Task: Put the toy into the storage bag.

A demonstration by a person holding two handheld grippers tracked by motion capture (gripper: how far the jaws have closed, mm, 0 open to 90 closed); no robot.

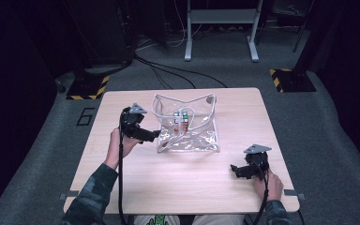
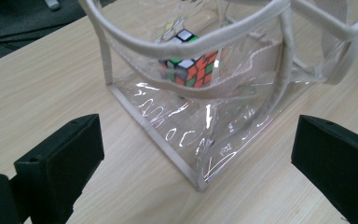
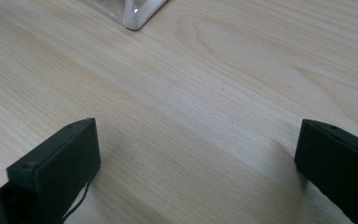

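Both the left gripper (image 1: 153,136) and right gripper (image 1: 235,169) were released. The clear bag (image 2: 223,116), at 12 o'clock, likely flexed; its white rim (image 2: 186,42) offered the firmest hold.

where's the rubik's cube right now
The rubik's cube sits inside the clear bag near the table's middle in the high view, just right of the open left gripper.

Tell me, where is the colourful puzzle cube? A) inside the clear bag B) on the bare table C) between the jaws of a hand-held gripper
A: the Rubik's cube sits inside the clear plastic bag, seen through its wall.
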